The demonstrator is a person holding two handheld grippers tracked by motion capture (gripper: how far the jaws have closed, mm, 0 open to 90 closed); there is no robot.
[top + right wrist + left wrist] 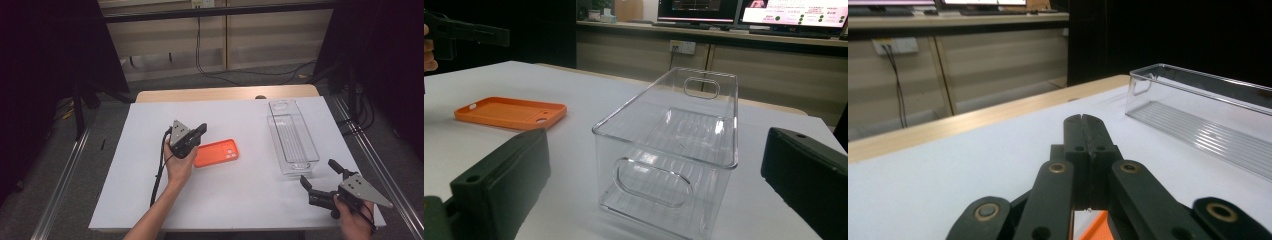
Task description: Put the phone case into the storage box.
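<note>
High view, left to right: left gripper [196, 134] jaws pressed together, empty, raised just above orange phone case [216, 153] lying flat mid-table. Clear bin [292, 137] right of case, empty. Right gripper [321, 179] spread wide near bin's near end. Likely next: spread left jaws, pinch case edge. White table [125, 190]; grey floor, cables behind.

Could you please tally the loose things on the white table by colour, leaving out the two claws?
Orange: 1, the phone case, lying flat beside the left claw.
Clear: 1, the plastic bin, standing empty ahead of the right claw.
Total: 2 things on the table.
</note>
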